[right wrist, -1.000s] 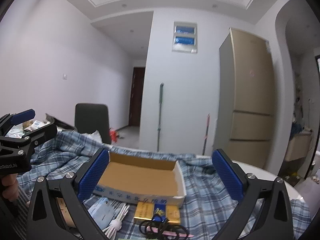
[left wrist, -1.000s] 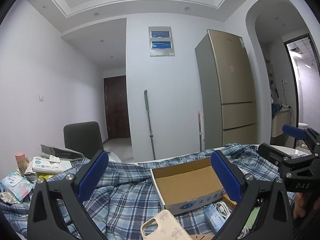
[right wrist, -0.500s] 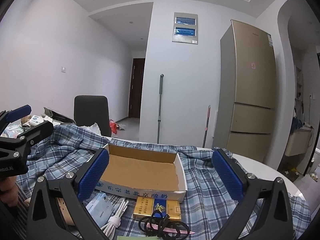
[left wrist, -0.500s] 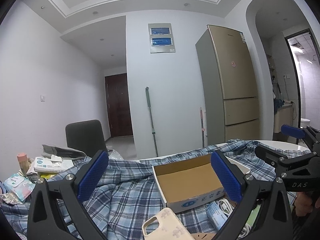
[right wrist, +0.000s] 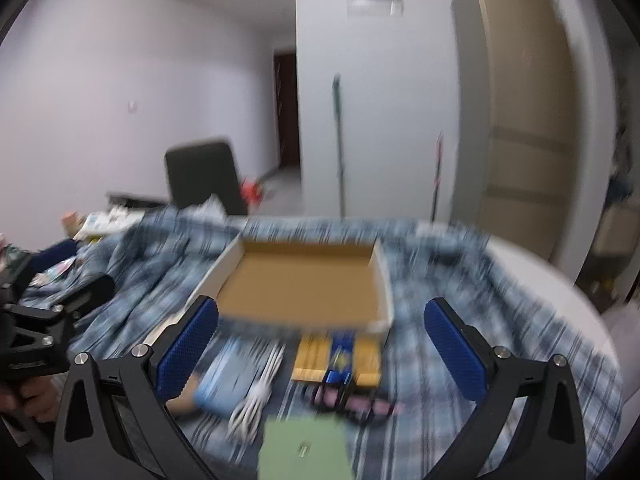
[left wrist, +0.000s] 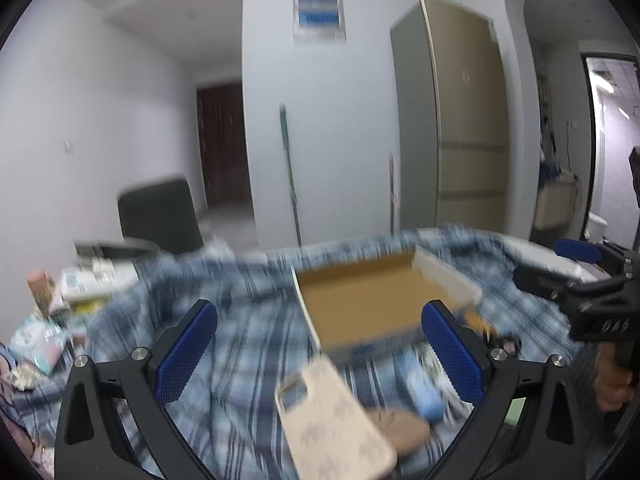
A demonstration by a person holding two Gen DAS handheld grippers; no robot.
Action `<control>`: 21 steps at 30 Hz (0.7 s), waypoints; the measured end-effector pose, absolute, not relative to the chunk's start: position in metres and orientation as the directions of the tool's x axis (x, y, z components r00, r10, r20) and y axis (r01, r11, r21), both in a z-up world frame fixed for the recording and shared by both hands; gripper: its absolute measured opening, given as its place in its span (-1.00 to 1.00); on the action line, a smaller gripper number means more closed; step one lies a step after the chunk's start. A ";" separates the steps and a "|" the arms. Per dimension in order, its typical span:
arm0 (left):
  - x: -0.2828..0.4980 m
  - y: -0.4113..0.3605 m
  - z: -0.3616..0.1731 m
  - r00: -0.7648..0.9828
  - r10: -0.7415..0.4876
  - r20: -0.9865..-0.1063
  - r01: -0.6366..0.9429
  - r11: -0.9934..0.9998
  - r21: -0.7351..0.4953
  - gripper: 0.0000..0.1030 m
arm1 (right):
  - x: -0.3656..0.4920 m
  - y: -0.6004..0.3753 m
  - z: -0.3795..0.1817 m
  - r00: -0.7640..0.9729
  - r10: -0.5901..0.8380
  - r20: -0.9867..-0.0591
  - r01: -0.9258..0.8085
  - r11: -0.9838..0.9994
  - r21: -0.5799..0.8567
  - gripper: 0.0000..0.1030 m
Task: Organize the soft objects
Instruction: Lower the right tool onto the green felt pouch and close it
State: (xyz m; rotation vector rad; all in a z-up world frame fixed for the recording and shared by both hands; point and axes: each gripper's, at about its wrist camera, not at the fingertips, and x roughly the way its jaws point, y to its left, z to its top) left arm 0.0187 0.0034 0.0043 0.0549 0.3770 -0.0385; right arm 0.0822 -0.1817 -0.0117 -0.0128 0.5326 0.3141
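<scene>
Two hand-held grippers hover above a counter (right wrist: 552, 280) draped in a blue plaid cloth (left wrist: 248, 320): the left hand-held gripper (left wrist: 320, 344) and the right hand-held gripper (right wrist: 322, 344) both with jaws spread wide and nothing between them. An open cardboard box (right wrist: 304, 284) sits on the cloth, with a cream phone case (left wrist: 332, 416), a white cable (right wrist: 256, 392) and a yellow packet (right wrist: 336, 356) lying just in front of it.

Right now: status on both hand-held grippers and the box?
Left hand-held gripper open, empty. Right hand-held gripper open, empty. Cardboard box empty on plaid cloth. Phone case, cable nearby.
</scene>
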 end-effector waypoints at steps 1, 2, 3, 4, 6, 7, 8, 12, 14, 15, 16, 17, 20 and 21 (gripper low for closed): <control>0.019 0.006 0.001 0.914 -0.042 -0.403 0.060 0.998 0.031 1.00 | 0.083 -0.183 -0.015 0.786 0.302 -0.540 -0.308 0.948 0.081 0.99; 0.019 0.010 -0.002 0.900 -0.054 -0.432 0.067 0.998 0.014 1.00 | 0.082 -0.183 -0.020 0.760 0.305 -0.575 -0.317 0.945 0.081 0.95; 0.019 0.015 -0.007 0.881 -0.069 -0.468 0.074 0.997 -0.008 1.00 | 0.082 -0.182 -0.025 0.736 0.304 -0.604 -0.326 0.942 0.077 0.94; 0.019 0.018 -0.010 0.866 -0.082 -0.492 0.079 0.996 -0.027 1.00 | 0.081 -0.180 -0.032 0.707 0.300 -0.641 -0.334 0.940 0.072 0.91; 0.019 0.024 -0.019 0.833 -0.101 -0.544 0.076 0.995 -0.068 1.00 | 0.080 -0.177 -0.048 0.648 0.302 -0.699 -0.355 0.932 0.074 0.85; 0.018 0.026 -0.023 0.822 -0.104 -0.560 0.070 0.994 -0.081 1.00 | 0.080 -0.175 -0.056 0.622 0.301 -0.723 -0.360 0.930 0.077 0.81; 0.018 0.028 -0.026 0.813 -0.107 -0.572 0.066 0.994 -0.092 0.96 | 0.079 -0.174 -0.066 0.599 0.298 -0.743 -0.361 0.929 0.082 0.77; 0.012 0.026 -0.035 0.811 -0.083 -0.580 0.061 0.997 -0.057 0.92 | 0.080 -0.172 -0.091 0.539 0.264 -0.800 -0.346 0.935 0.075 0.70; 0.011 0.026 -0.036 0.808 -0.082 -0.583 0.065 0.997 -0.050 0.92 | 0.082 -0.174 -0.099 0.520 0.254 -0.815 -0.339 0.938 0.076 0.64; 0.010 0.027 -0.036 0.801 -0.088 -0.592 0.070 0.996 -0.054 0.92 | 0.082 -0.175 -0.102 0.509 0.258 -0.821 -0.340 0.937 0.084 0.63; 0.009 0.029 -0.036 0.794 -0.089 -0.601 0.071 0.996 -0.055 0.92 | 0.083 -0.175 -0.104 0.497 0.261 -0.828 -0.343 0.935 0.089 0.63; 0.009 0.030 -0.036 0.785 -0.090 -0.612 0.070 0.996 -0.057 0.92 | 0.083 -0.175 -0.106 0.482 0.262 -0.836 -0.348 0.933 0.092 0.62; 0.003 0.037 -0.039 0.770 -0.085 -0.633 0.040 0.996 -0.084 0.92 | 0.086 -0.172 -0.113 0.429 0.276 -0.860 -0.363 0.925 0.116 0.50; 0.002 0.038 -0.039 0.768 -0.086 -0.635 0.041 0.995 -0.085 0.92 | 0.086 -0.172 -0.115 0.416 0.275 -0.867 -0.364 0.924 0.118 0.48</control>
